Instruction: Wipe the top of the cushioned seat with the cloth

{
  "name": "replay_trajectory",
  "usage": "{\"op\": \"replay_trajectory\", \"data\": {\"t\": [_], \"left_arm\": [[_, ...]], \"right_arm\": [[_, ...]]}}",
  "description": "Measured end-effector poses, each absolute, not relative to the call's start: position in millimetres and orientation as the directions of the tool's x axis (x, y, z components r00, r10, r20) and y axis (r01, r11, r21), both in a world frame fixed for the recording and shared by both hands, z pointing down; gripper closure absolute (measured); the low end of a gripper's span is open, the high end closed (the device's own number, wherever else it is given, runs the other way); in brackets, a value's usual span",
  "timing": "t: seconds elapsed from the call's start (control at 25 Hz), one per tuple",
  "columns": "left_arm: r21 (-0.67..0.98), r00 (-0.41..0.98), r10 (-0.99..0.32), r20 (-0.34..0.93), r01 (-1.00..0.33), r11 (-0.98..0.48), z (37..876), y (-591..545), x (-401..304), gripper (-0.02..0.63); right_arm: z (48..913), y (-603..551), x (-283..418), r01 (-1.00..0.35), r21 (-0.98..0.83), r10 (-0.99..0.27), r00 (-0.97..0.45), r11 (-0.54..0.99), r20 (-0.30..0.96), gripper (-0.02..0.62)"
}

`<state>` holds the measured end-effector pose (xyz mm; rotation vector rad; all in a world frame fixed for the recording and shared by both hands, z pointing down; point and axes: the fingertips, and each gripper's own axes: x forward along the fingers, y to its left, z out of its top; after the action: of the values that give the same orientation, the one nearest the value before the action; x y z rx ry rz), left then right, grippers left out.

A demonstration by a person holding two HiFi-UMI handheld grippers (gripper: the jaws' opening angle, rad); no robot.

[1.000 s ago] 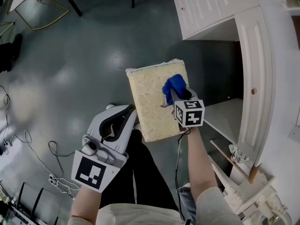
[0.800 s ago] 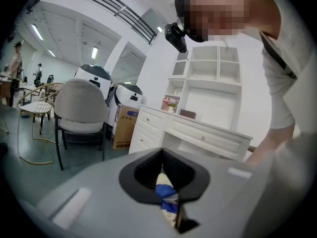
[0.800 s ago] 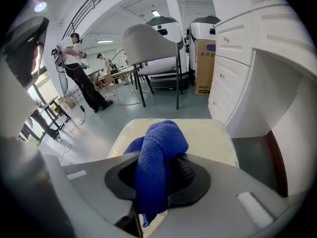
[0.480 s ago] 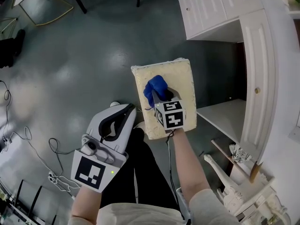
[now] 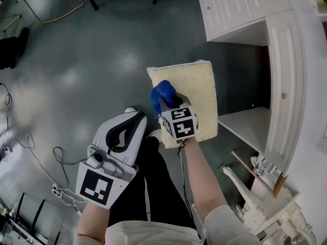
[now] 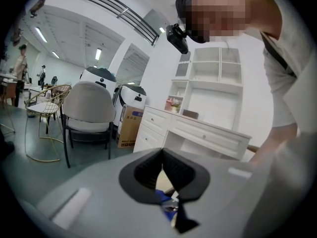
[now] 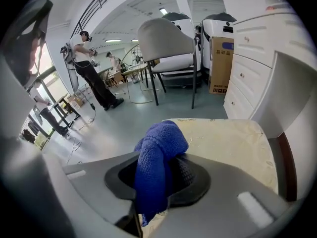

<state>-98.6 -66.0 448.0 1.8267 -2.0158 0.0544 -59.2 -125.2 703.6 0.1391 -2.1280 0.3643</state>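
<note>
The cushioned seat [image 5: 191,86] is a cream rectangular pad with a faint pattern, below me beside a white desk; it also fills the right gripper view [image 7: 233,143]. My right gripper [image 5: 164,103] is shut on a bunched blue cloth [image 5: 162,95] [image 7: 157,155], which presses on the seat's left edge near the front. My left gripper [image 5: 134,120] hangs off the seat to the left, above the floor, shut with nothing in it. In the left gripper view its jaws meet, and a bit of blue cloth [image 6: 164,198] shows beyond them.
A white desk with drawers [image 5: 240,4] and an open shelf [image 5: 245,129] stands right of the seat. A grey chair [image 7: 166,46] and cardboard box [image 7: 221,63] stand farther off. Cables [image 5: 30,152] lie on the grey floor at left. People stand in the background [image 7: 89,68].
My right gripper has dragged the blue cloth leftward across the seat, from its right half to its left edge. The left gripper has stayed about where it was.
</note>
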Motion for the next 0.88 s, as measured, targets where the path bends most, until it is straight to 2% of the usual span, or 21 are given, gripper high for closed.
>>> {"op": "replay_trajectory", "data": {"t": [0.88], "left_arm": [[0.253, -0.005, -0.948, 0.317, -0.963, 0.089, 440.5, -53.4, -91.8, 0.606]], "right_arm": [[704.9, -96.2, -7.3, -0.291, -0.211, 0.028, -0.526, 0.933, 0.850, 0.486]]}}
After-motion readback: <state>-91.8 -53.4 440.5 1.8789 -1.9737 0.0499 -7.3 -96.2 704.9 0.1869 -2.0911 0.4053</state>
